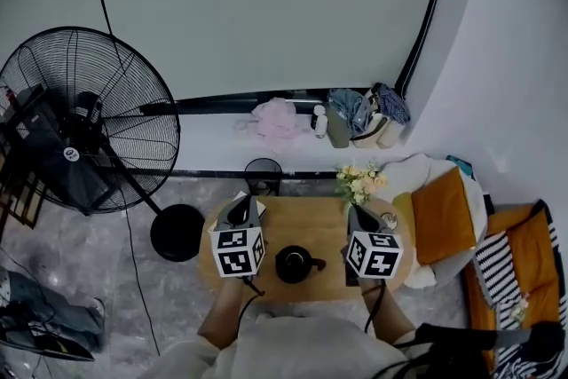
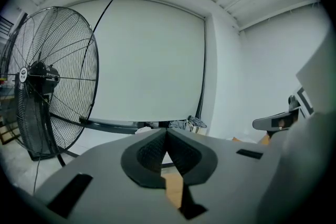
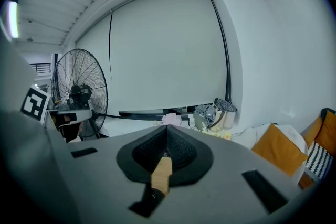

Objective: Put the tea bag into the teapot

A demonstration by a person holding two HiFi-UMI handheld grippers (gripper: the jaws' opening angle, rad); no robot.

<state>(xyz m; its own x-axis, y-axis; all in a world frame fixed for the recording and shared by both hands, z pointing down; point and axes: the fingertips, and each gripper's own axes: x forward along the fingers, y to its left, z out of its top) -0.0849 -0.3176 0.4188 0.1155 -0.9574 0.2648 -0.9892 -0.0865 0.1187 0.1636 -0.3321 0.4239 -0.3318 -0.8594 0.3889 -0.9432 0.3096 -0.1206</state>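
A black teapot [image 1: 294,264] with its lid on stands in the middle of a small round wooden table [image 1: 306,217]. My left gripper [image 1: 241,207] hovers over the table left of the teapot, and my right gripper [image 1: 357,216] hovers right of it. Both point away from me toward the wall. In the left gripper view the left gripper [image 2: 167,132] has its jaws meeting at the tips with nothing between them. The right gripper [image 3: 167,128] looks the same in its own view. A small white thing [image 1: 260,207] lies by the left jaws; I cannot tell if it is the tea bag.
A bunch of pale flowers [image 1: 359,182] stands at the table's far right edge. A large black floor fan [image 1: 84,120] is at the left, a black bin [image 1: 263,173] behind the table, and an orange cushion [image 1: 444,213] on a seat to the right.
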